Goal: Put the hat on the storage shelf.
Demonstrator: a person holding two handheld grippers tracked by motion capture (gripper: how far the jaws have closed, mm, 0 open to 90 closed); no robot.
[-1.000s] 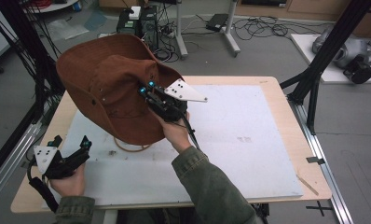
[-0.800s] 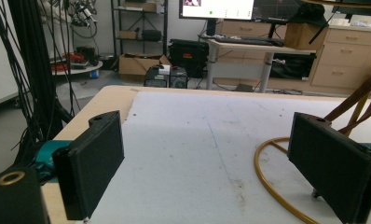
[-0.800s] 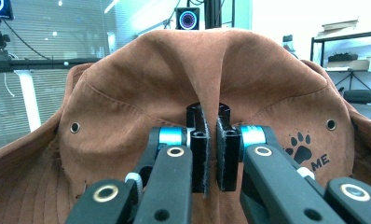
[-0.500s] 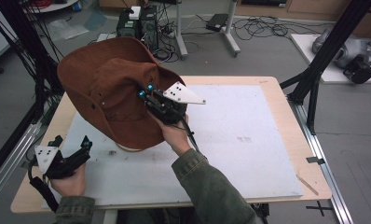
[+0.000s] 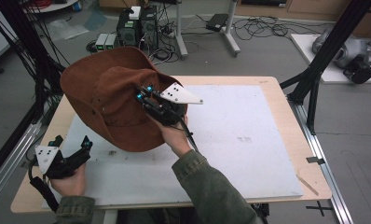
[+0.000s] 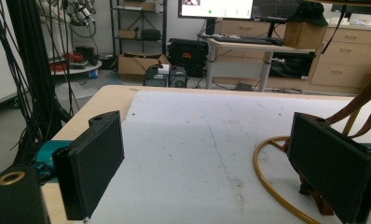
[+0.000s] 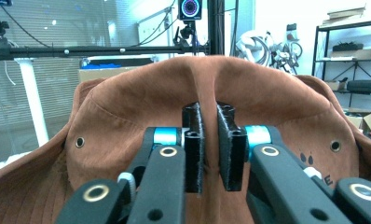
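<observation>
Above the left half of the table (image 5: 267,86), the right gripper (image 5: 144,93) holds a brown hat (image 5: 104,100) up off the white mat (image 5: 239,140). Its two black jaws are pinched tight on a raised fold of the hat's crown, as the right gripper view makes plain: the jaws stand nearly together with only a thin ridge of brown cloth (image 7: 209,135) squeezed between them. Around that fold the hat spreads wide, its brim curving up behind the jaws, and small metal eyelets (image 7: 79,141) sit on either side of the crown. From the high view the hat is tilted, its brim reaching out past the table's left rear corner and its lower edge hanging over the mat near the person's right hand (image 5: 172,133). A green sleeve (image 5: 211,186) runs back from that hand toward the bottom of the view.

Near the table's front left corner, the left gripper (image 5: 72,144) rests low in the person's left hand (image 5: 72,179), well apart from the hat. Its jaws stand wide apart with nothing between them; the left gripper view looks along them across the bare mat (image 6: 193,140). At the right of that view a tan cord (image 6: 267,182) loops on the mat, with straps rising from it toward the upper right.
</observation>
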